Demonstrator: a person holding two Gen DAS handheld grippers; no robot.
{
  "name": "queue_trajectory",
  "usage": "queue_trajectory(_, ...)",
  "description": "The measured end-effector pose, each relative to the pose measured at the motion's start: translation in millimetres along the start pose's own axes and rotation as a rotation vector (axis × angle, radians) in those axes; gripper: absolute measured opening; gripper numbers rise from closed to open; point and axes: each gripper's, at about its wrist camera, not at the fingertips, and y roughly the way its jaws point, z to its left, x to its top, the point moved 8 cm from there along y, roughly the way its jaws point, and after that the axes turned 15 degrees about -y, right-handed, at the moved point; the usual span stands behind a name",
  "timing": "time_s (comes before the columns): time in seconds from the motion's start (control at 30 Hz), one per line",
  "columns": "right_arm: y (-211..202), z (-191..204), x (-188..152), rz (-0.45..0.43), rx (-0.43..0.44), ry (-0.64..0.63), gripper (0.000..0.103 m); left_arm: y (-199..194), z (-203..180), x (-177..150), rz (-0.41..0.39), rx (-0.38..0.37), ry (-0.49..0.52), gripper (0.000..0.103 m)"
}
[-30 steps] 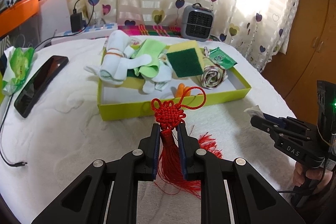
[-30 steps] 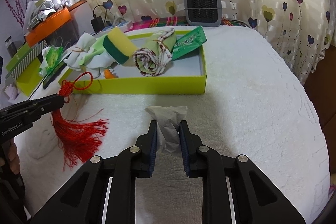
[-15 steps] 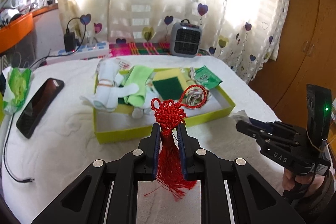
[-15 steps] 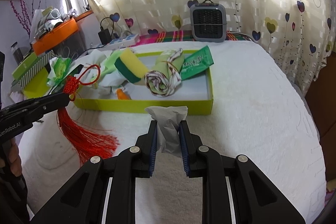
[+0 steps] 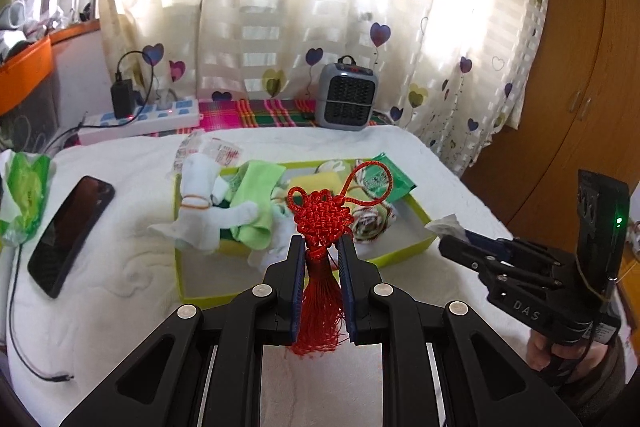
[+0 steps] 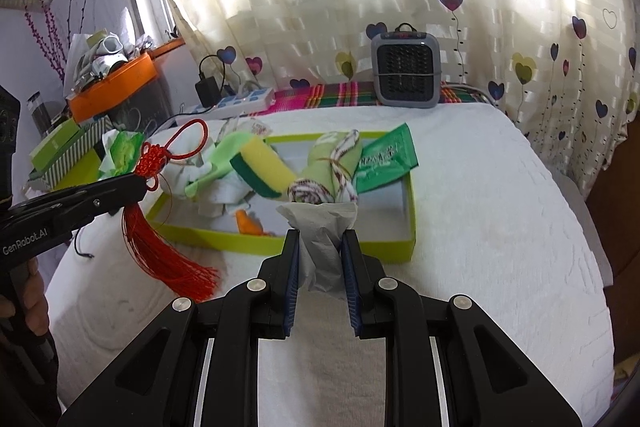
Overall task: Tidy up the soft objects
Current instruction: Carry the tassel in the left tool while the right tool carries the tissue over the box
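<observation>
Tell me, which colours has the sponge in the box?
The sponge is yellow with a dark green layer; the right wrist view shows it best.

The left black plastic tongs (image 5: 319, 251) have angular open-framed arms, round silver screws at the joints and blue ribbed pads (image 5: 296, 279); "GenRobot.AI" is printed in white on their side. The right black tongs (image 6: 320, 247) match, marked "DAS", with a green light on the upright block behind.

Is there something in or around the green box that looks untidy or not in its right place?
Yes. The white socks hang over the left wall of the green box onto the white cover instead of lying inside. The yellow sponge stands tilted on the pile, not flat. Nothing looks spilled or damaged.
</observation>
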Motion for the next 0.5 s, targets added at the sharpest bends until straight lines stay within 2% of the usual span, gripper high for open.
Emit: queue_trajectory(0.5,18.8,-14.0,28.7,-0.016,-0.011,0.002,0.021,12.9,-1.4,59.4,-0.06,0.001,-0.002,0.015)
